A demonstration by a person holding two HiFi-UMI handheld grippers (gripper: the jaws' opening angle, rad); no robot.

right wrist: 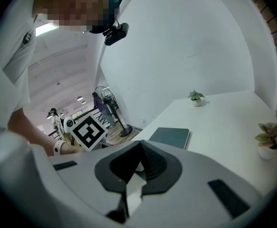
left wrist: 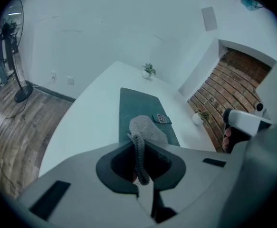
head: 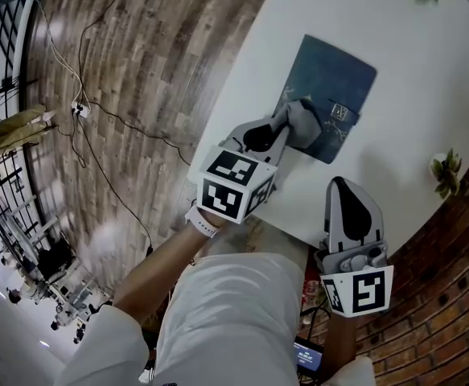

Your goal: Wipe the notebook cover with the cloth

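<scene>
The white counter (head: pixel 427 87) carries the dark notebook (head: pixel 331 79) at one o'clock. The grey cloth (head: pixel 305 123) sits bunched on the notebook's six o'clock end, pinched in my left tongs (left wrist: pixel 139 175). My right tongs (right wrist: pixel 133 175) are closed and empty at five o'clock. I judge most of the cover unwiped.

Office-like studio room: white table (head: pixel 427 79), brick wall (head: pixel 451 296), plank floor (head: pixel 154 71) with trailing cables (head: pixel 97 119) (a pedestal fan (left wrist: pixel 10 27) too)
</scene>
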